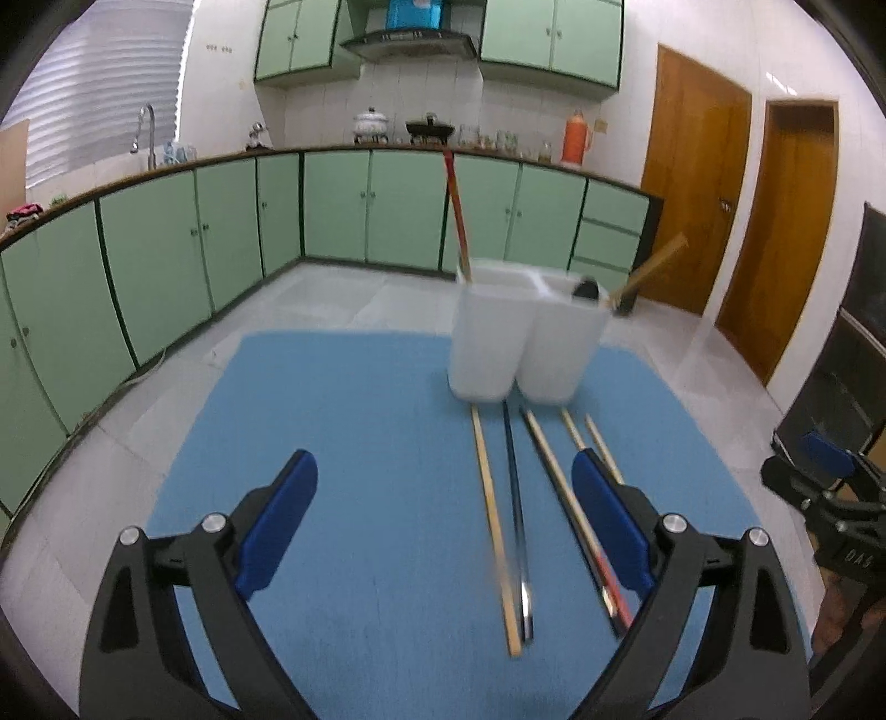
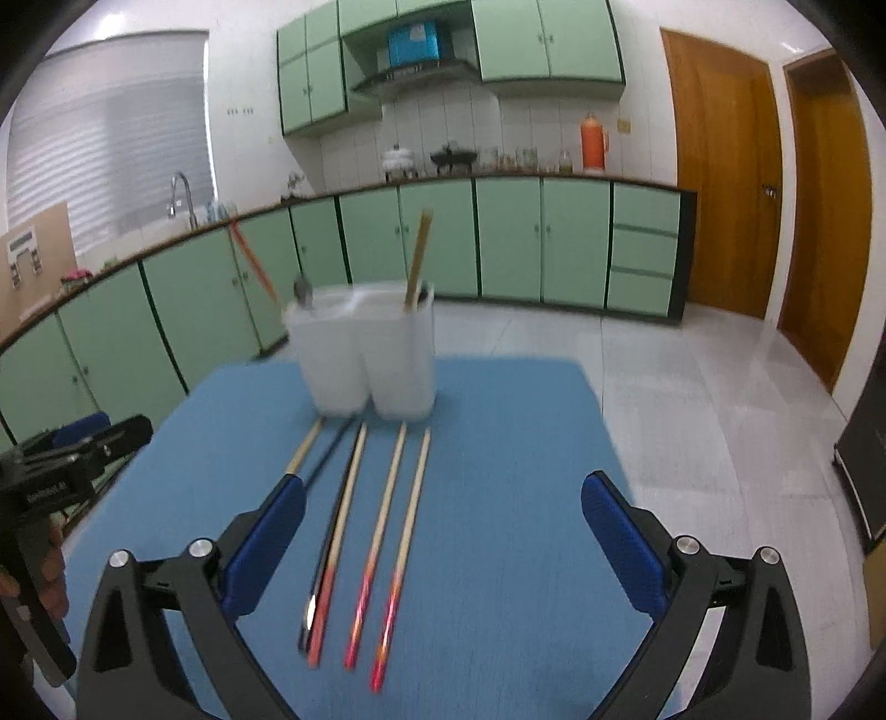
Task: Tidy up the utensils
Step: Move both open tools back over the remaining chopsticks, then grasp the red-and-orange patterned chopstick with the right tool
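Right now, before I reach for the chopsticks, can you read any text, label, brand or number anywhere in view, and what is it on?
"OAS" (uncertain, small white characters): on the black body of the right tongs, left wrist view.
White lettering on the body of the left tongs, right wrist view: too blurred to read.
Cardboard panel by the window: dark printed marks, unreadable.
Blue box above the range hood: pale label, unreadable.
White utensil holder, chopsticks: no text.

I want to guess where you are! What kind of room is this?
Most likely a home kitchen: pale green cabinets under a long counter, a curved metal sink tap, and a range hood above cooking pots.
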